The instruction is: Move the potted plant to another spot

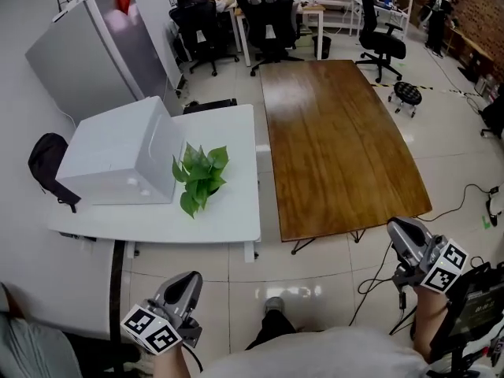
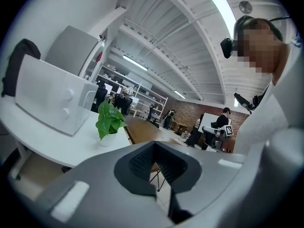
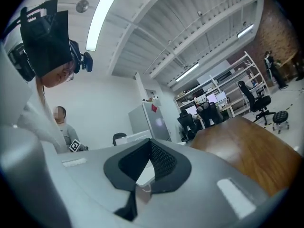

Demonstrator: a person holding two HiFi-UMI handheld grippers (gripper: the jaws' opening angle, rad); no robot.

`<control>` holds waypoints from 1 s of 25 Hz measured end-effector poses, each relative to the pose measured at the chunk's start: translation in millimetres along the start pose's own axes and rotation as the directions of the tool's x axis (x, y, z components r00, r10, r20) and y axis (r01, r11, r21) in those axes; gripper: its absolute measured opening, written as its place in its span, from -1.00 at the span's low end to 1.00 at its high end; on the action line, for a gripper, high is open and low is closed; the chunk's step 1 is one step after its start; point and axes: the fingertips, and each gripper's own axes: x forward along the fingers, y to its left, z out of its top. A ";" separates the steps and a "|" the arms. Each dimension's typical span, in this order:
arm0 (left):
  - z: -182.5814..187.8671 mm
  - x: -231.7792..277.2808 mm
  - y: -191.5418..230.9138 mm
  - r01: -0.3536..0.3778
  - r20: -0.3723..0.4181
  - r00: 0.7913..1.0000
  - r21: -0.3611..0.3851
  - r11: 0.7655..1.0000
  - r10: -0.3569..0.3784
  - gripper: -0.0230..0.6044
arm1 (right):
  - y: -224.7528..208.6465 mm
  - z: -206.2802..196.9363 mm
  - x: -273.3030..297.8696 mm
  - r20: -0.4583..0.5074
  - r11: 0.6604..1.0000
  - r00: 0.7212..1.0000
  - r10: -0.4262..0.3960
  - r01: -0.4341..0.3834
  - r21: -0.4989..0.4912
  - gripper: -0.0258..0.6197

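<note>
The potted plant, green leaves in a small white pot, stands on the white table just right of a white boxy appliance. The left gripper view shows the plant well ahead, upright on the table. My left gripper hovers low near the person's body, short of the table's front edge, its jaws shut and empty. Far to the right, beside the wooden table's near corner, my right gripper is also shut on nothing. Neither gripper touches the plant.
A long wooden table stands right of the white one, with a narrow gap between them. A grey fridge is at the back left, and office chairs and desks sit behind. Cables lie on the tiled floor at right.
</note>
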 end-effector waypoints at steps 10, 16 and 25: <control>18.6 -11.6 -101.0 0.071 -0.038 0.997 0.158 0.985 -0.066 -0.95 | 56.6 -26.9 -32.2 -0.128 0.995 0.988 0.091 -0.086 0.041 -0.91; 11.6 -39.8 -140.3 0.150 -0.050 0.989 0.224 0.963 -0.142 -0.95 | 124.6 -49.9 -46.7 -0.172 0.993 0.978 0.115 -0.116 0.005 -0.91; -37.4 -137.8 -184.6 0.257 -0.083 0.966 0.226 0.940 -0.244 -0.95 | 265.5 -105.7 -72.6 -0.191 0.989 0.970 0.148 -0.148 0.016 -0.91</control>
